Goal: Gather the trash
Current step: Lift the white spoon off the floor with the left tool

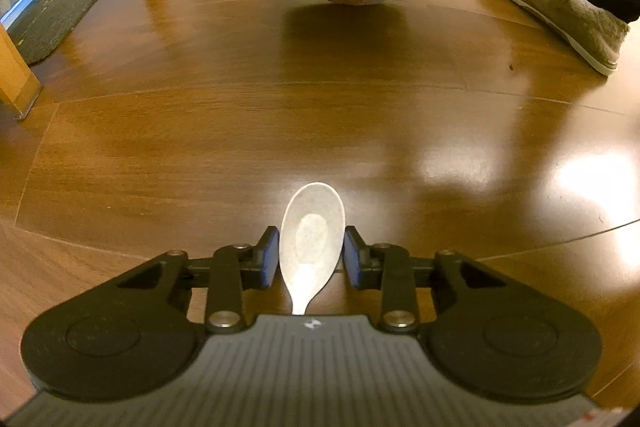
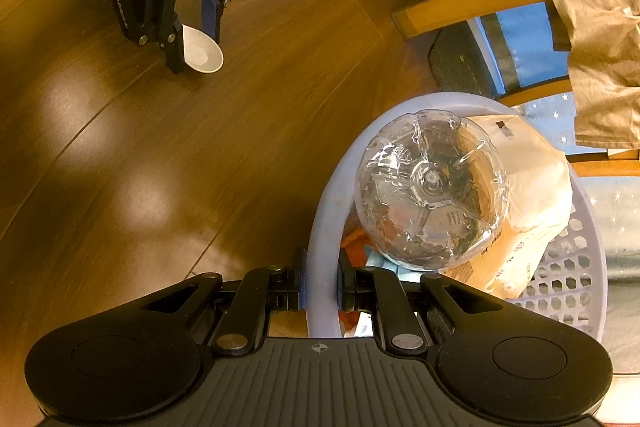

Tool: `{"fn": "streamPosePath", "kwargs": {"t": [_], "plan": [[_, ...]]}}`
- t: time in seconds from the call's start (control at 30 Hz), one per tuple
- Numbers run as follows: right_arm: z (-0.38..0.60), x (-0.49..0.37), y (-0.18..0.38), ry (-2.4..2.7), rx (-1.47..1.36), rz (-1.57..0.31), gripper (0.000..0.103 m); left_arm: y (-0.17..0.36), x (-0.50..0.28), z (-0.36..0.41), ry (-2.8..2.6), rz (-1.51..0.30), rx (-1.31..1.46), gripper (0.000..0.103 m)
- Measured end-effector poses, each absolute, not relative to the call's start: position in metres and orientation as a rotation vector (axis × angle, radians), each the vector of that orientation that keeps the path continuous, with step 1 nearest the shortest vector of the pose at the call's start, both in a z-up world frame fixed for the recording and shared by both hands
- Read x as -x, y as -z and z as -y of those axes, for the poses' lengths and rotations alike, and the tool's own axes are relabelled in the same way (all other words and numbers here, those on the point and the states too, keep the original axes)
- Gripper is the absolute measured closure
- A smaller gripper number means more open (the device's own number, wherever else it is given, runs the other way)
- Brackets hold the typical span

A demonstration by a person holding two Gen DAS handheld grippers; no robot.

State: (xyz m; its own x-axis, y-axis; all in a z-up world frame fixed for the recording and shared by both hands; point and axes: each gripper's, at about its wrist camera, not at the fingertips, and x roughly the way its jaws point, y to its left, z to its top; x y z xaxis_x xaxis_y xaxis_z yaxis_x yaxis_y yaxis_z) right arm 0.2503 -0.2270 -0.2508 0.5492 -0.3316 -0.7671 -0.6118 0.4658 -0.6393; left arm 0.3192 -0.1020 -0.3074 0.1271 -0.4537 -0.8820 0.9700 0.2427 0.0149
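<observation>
A: Left hand-held gripper (image 1: 311,255) — blue pads either side of the bowl of a white plastic spoon (image 1: 312,233), handle running back under the body. Left pad looks to touch the spoon's edge, right pad sits just beside it; can't tell if there's real pinch force yet. From the right wrist view the spoon is low over the wood floor (image 1: 240,115), bowl tipped up.

B: Handling?

A: I'd judge it light, stiff and slick. The bowl's curved rim could squirt out of flat pads. A better hold is lower, where bowl narrows into neck — flatter sides, less taper. Not fragile, but thin plastic may flex if squeezed hard.

B: Right side?

A: Right hand-held gripper (image 2: 320,287) is pressed together on the rim of the lavender basket (image 2: 576,267), holding it off the floor. Basket already carries a clear plastic bottle (image 2: 430,187) and a paper bag (image 2: 536,187) — spoon's drop target, well apart from it.
</observation>
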Motion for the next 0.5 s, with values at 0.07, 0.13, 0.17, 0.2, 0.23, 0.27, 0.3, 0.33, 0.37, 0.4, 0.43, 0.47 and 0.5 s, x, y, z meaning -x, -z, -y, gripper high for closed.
{"fn": "streamPosePath", "kwargs": {"t": [0.07, 0.13, 0.17, 0.2, 0.23, 0.27, 0.3, 0.33, 0.37, 0.4, 0.43, 0.47, 0.5], "plan": [[0.227, -0.250, 0.251, -0.215, 1.122, -1.027, 0.093, 0.307, -0.319, 0.102, 1.175, -0.905, -0.726, 0.075], [0.227, -0.251, 0.251, -0.216, 1.122, -1.027, 0.093, 0.306, -0.319, 0.101, 1.152, -0.902, -0.722, 0.075], [0.227, -0.251, 0.251, -0.216, 1.122, -1.027, 0.093, 0.305, -0.319, 0.101, 1.139, -0.903, -0.715, 0.075], [0.227, -0.251, 0.251, -0.216, 1.122, -1.027, 0.093, 0.302, -0.319, 0.100, 1.127, -0.900, -0.706, 0.075], [0.227, -0.251, 0.251, -0.216, 1.122, -1.028, 0.093, 0.300, -0.319, 0.099, 1.120, -0.896, -0.703, 0.075], [0.227, -0.251, 0.252, -0.215, 1.121, -1.027, 0.093, 0.297, -0.319, 0.098, 1.115, -0.894, -0.704, 0.075], [0.227, -0.251, 0.252, -0.214, 1.120, -1.028, 0.093, 0.293, -0.320, 0.098, 1.109, -0.896, -0.701, 0.075], [0.226, -0.251, 0.252, -0.214, 1.119, -1.028, 0.093, 0.289, -0.321, 0.097, 1.103, -0.896, -0.695, 0.075], [0.226, -0.251, 0.252, -0.213, 1.118, -1.027, 0.093, 0.285, -0.322, 0.097, 1.096, -0.895, -0.691, 0.075], [0.226, -0.251, 0.252, -0.212, 1.117, -1.026, 0.093, 0.280, -0.322, 0.097, 1.090, -0.892, -0.691, 0.075], [0.226, -0.251, 0.252, -0.212, 1.116, -1.026, 0.093, 0.275, -0.322, 0.097, 1.089, -0.888, -0.689, 0.075], [0.226, -0.250, 0.252, -0.213, 1.116, -1.026, 0.093, 0.269, -0.321, 0.097, 1.087, -0.882, -0.687, 0.075], [0.226, -0.250, 0.252, -0.213, 1.117, -1.026, 0.093, 0.263, -0.321, 0.097, 1.082, -0.876, -0.687, 0.075]]}}
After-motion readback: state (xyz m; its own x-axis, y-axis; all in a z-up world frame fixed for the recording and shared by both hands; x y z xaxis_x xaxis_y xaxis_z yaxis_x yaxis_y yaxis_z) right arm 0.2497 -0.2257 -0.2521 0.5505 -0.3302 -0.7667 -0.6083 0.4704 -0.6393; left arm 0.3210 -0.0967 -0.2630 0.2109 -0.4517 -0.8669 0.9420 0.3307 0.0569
